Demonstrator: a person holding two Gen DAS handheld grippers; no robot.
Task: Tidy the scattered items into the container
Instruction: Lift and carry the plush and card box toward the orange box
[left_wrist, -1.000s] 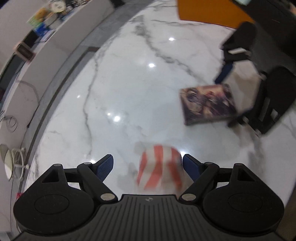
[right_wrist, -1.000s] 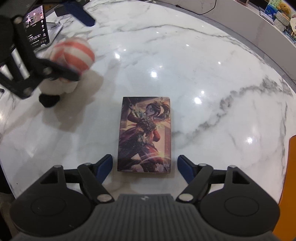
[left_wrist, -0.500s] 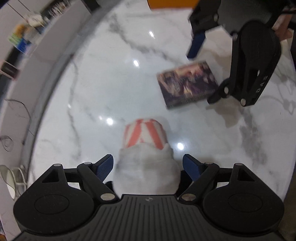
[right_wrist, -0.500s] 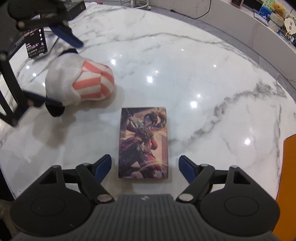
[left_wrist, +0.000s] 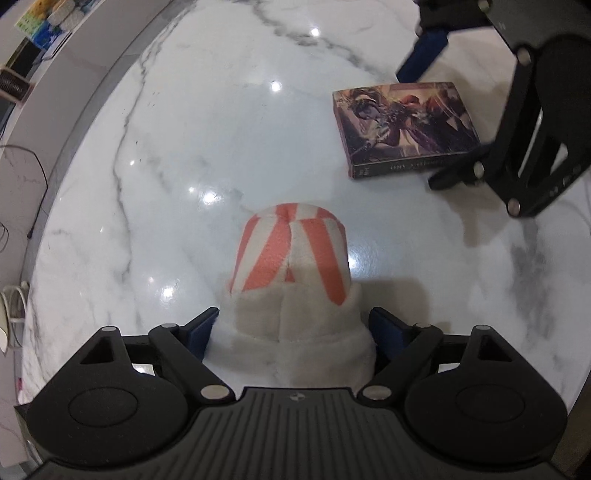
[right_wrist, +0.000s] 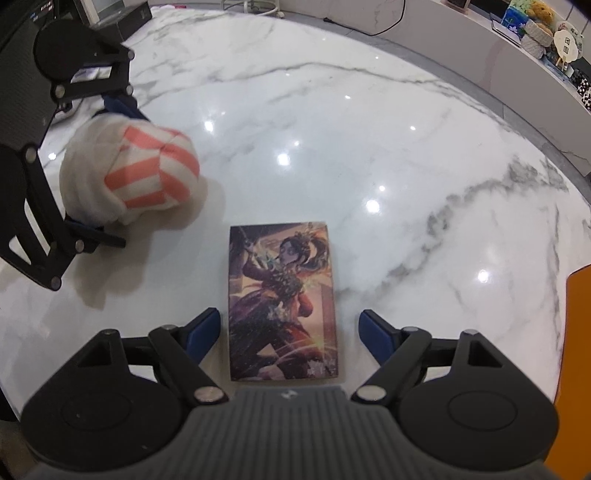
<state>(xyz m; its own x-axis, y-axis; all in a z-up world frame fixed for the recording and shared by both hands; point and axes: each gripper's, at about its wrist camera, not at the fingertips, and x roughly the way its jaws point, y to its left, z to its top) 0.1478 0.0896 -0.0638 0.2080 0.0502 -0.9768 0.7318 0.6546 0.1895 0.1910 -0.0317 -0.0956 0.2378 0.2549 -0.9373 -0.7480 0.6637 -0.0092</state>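
Plush toy (left_wrist: 291, 280), striped, lies mid-tabletop (left_wrist: 166, 155); left view: left gripper (left_wrist: 291, 328) jaws spread, flanking its white body, pads near fabric. Close squarely on body. Right view: illustrated box (right_wrist: 282, 302) flat near tabletop edge, between spread jaws of right gripper (right_wrist: 290, 332); clamp long sides. Orange container (right_wrist: 578, 369) at right edge.

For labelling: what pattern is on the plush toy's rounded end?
Coral-orange and white stripes on the plush toy; the rest is plain white. Clearest in the left wrist view.
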